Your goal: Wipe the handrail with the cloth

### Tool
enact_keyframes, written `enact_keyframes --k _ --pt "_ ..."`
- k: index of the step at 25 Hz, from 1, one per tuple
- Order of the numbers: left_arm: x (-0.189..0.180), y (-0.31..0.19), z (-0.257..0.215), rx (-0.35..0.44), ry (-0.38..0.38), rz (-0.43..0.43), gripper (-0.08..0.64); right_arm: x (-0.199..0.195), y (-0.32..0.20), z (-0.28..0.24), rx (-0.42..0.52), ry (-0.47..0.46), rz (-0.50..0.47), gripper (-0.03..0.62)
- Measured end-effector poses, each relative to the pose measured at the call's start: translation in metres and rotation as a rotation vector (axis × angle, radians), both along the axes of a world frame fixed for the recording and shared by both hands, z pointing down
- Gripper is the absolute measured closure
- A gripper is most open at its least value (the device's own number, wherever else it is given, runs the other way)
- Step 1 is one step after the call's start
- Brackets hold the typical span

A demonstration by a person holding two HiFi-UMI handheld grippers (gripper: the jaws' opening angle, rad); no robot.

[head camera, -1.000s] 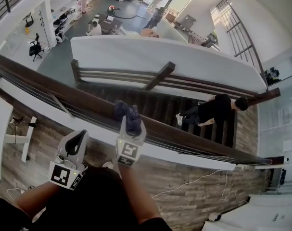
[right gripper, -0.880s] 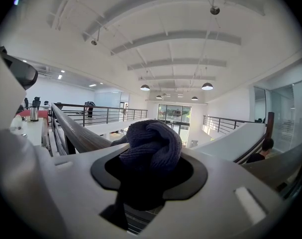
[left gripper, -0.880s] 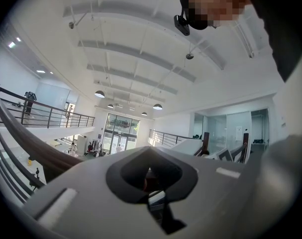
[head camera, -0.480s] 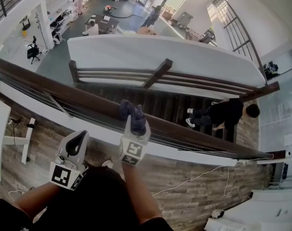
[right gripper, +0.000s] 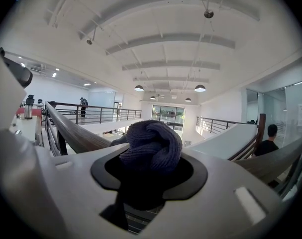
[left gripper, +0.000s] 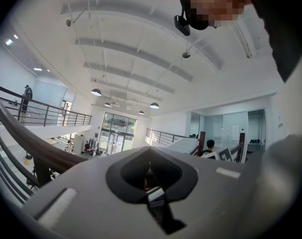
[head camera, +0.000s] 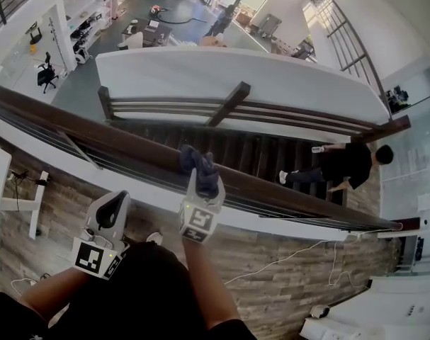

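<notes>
The right gripper (head camera: 199, 188) is clamped on the cloth (head camera: 197, 166) — a dark blue-purple knitted rag, ribbed and bunched into a thick, folded wad that bulges out past the jaws. In the head view the wad sits on top of the handrail (head camera: 94, 139), a broad dark-brown wooden rail that crosses the picture from 9 o'clock down toward 4 o'clock; the cloth lies near the middle of that run, at 12 o'clock from the gripper's marker cube. In the right gripper view the rail stretches away on both sides behind the wad.

The left gripper (head camera: 115, 205) is at 8 o'clock from the cloth, well apart from it and short of the rail, over the wood-plank floor (head camera: 271, 282). Its jaws are closed together with nothing between them.

Beyond the rail, dark stairs (head camera: 236, 154) drop away, and a person in dark clothes (head camera: 349, 164) is on them at 3 o'clock from the cloth.
</notes>
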State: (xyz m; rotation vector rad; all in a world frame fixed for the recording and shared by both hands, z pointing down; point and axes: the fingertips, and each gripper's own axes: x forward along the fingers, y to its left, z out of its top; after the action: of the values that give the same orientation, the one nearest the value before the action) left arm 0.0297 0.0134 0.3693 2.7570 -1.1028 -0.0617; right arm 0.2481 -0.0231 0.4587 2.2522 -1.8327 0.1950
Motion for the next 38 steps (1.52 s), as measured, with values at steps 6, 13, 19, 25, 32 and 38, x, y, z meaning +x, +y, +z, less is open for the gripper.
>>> enact_keyframes --k 6,13,19,25,32,38 --pt "0.010 0.007 0.002 -0.005 0.006 -0.004 0.560 0.013 0.007 0.000 -0.002 0.000 0.005 0.414" --pt "0.018 0.014 0.001 0.001 0.001 -0.007 0.560 0.028 0.015 -0.001 0.003 -0.007 0.020 0.414" --pt "0.023 0.020 0.003 0.005 -0.004 -0.007 0.560 0.038 0.019 0.001 0.017 -0.010 0.033 0.414" --pt "0.025 0.029 0.005 -0.002 -0.013 -0.008 0.560 0.037 0.019 -0.003 0.029 0.017 0.012 0.414" --pt "-0.010 0.025 0.000 0.000 -0.033 -0.099 0.560 -0.005 0.017 -0.008 0.081 0.037 -0.086 0.414" --pt "-0.044 0.020 0.001 -0.021 -0.041 -0.176 0.560 -0.092 0.000 0.002 0.082 -0.005 -0.269 0.416"
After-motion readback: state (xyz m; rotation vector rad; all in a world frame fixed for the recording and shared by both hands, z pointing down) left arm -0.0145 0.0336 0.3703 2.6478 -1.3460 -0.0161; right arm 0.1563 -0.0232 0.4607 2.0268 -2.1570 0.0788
